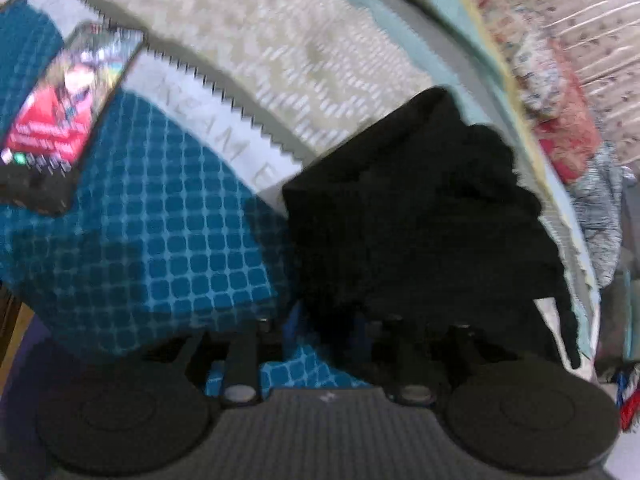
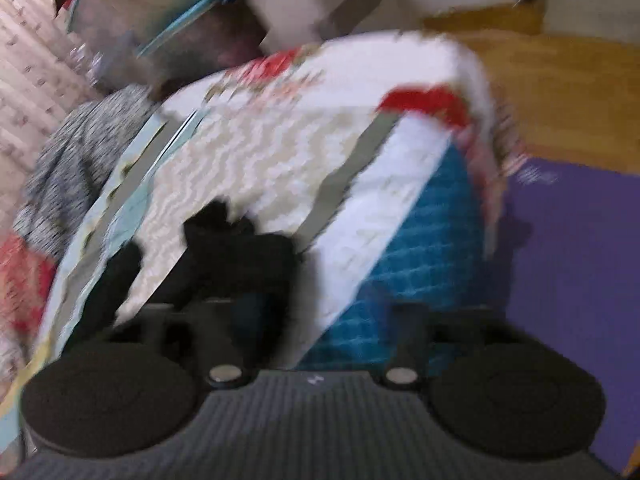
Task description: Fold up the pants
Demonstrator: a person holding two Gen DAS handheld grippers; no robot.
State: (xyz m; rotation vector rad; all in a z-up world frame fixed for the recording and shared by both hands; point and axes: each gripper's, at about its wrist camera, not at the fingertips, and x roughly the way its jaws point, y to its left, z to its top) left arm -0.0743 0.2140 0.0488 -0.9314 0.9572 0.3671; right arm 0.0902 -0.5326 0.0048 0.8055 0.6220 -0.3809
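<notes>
The black pants (image 1: 420,208) lie in a bunched, folded heap on the bed, right of centre in the left wrist view. My left gripper (image 1: 320,332) hovers at the heap's near left edge. Its fingers stand a little apart, blue bedcover shows between them, and the right finger is lost against the black cloth. In the blurred right wrist view the pants (image 2: 236,256) sit low and left, just past the left finger. My right gripper (image 2: 324,320) is open wide over the white and blue bedcover, with nothing between its fingers.
A phone (image 1: 68,108) with a lit screen lies on the blue checked bedcover (image 1: 160,220) at the left. Floral bedding (image 1: 552,92) and a grey patterned cloth (image 2: 68,176) edge the bed. Beyond the bed are a purple mat (image 2: 572,260), wooden floor (image 2: 560,92) and boxes (image 2: 304,4).
</notes>
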